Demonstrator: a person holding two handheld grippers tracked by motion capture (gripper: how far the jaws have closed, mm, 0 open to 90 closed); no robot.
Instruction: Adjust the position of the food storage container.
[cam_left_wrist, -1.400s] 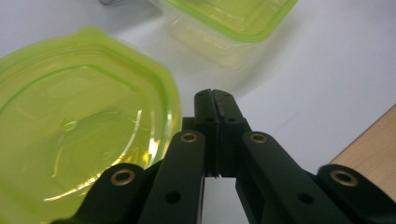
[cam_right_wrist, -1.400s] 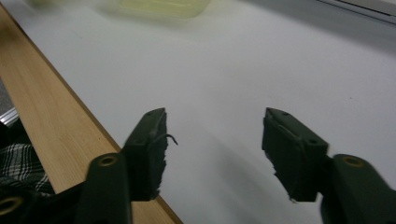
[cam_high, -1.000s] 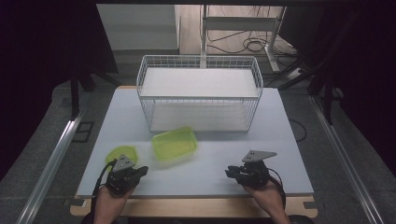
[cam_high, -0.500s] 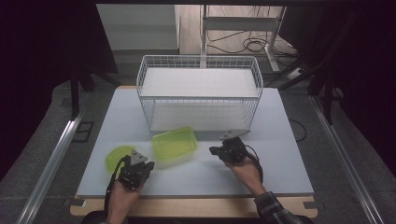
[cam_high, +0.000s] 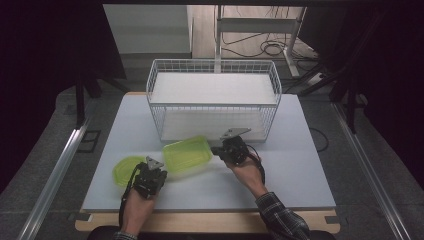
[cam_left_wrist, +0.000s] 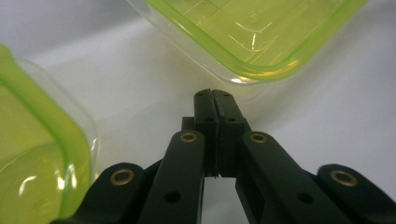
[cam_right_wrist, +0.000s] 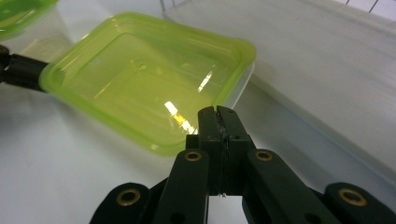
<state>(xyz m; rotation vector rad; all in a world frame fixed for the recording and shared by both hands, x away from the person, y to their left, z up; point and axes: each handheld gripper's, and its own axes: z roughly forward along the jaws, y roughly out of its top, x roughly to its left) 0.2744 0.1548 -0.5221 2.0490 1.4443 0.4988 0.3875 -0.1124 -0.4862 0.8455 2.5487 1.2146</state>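
Green rectangular container (cam_high: 187, 155) sits open side up on the white tabletop (cam_high: 300, 165), just in front of the white wire basket (cam_high: 214, 102). A second, rounder green container (cam_high: 126, 170) lies near it, toward the tabletop's left front.

Left gripper (cam_high: 152, 169) is between the two containers; in the left gripper view its jaws are pressed together with nothing between them, tips (cam_left_wrist: 214, 95) just short of the rectangular container's near corner (cam_left_wrist: 261, 51), apart from it. Round container (cam_left_wrist: 32, 154) shows at that view's left edge.

Right gripper (cam_high: 220, 148) is at the rectangular container's right end. In the right gripper view its jaws are also fully closed and empty, tips (cam_right_wrist: 217, 112) right at the container's rim (cam_right_wrist: 159, 93); contact cannot be told. Basket floor (cam_right_wrist: 327, 70) lies beyond.
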